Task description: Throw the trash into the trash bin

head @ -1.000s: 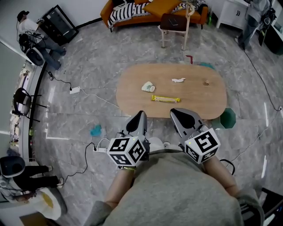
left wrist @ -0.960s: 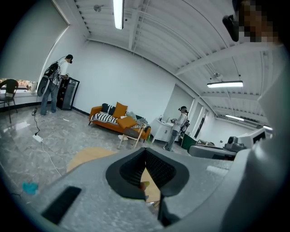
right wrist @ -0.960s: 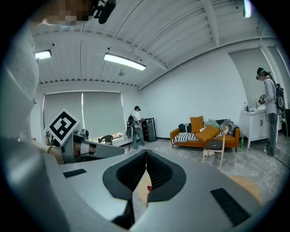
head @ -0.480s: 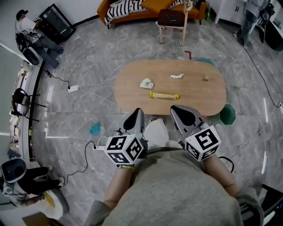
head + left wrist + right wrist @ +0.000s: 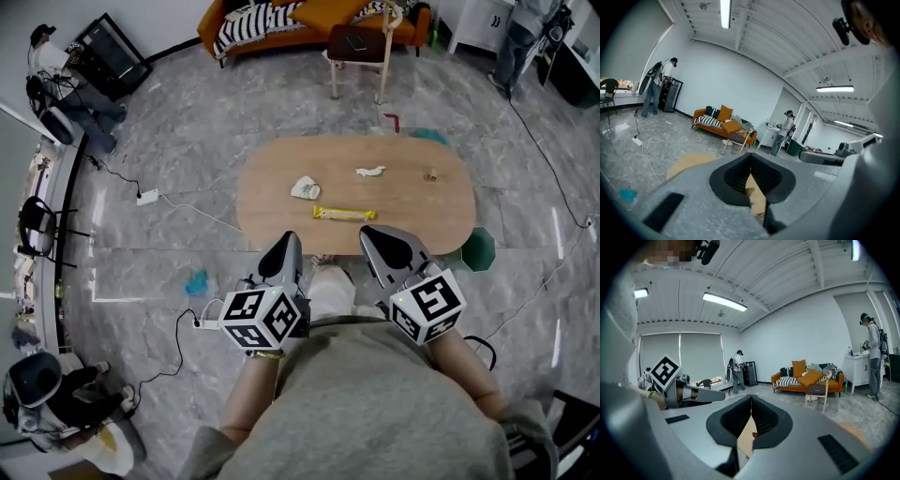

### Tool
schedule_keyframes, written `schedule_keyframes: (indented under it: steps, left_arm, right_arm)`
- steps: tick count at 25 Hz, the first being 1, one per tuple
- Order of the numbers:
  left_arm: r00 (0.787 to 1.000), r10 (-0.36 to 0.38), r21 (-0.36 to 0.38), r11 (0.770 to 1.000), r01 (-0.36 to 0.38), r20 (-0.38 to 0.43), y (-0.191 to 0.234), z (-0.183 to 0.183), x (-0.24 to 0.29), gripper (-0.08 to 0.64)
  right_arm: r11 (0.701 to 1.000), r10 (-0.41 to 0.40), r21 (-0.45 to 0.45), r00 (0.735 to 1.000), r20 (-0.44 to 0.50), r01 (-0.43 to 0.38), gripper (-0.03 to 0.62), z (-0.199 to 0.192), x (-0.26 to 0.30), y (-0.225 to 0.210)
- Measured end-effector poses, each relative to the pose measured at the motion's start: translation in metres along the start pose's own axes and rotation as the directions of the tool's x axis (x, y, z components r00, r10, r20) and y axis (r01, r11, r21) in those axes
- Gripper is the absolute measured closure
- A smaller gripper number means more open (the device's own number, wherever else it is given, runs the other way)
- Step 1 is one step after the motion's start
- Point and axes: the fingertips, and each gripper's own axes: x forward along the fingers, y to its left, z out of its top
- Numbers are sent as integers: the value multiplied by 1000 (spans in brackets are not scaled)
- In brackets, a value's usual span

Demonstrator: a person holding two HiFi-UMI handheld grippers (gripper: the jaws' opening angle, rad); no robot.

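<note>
An oval wooden table (image 5: 412,220) stands in front of me. On it lie a crumpled white cup (image 5: 306,188), a long yellow wrapper (image 5: 344,215), a white paper scrap (image 5: 369,172) and a small brown bit (image 5: 432,174). A green trash bin (image 5: 478,250) sits on the floor off the table's near right end. My left gripper (image 5: 290,241) and right gripper (image 5: 374,234) hang side by side just short of the table's near edge, both shut and empty. The left gripper (image 5: 750,157) and the right gripper (image 5: 751,400) show their jaws pressed together in their own views.
A wooden chair (image 5: 356,49) and an orange sofa (image 5: 281,21) stand beyond the table. Cables, a power strip (image 5: 147,197) and a blue rag (image 5: 197,281) lie on the marble floor at left. People stand at the far left and far right.
The table and its litter have come a little closer in the head view and shifted left. Both grippers have stayed shut, side by side, edging toward the table's near edge.
</note>
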Motion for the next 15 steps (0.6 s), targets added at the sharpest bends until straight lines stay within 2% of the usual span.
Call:
schedule_keyframes:
  steps: [15]
  left_arm:
    - [996, -19, 6, 1000, 19, -83, 45, 4, 69, 549]
  right_arm:
    - [999, -27, 32, 998, -61, 29, 583, -17, 67, -37]
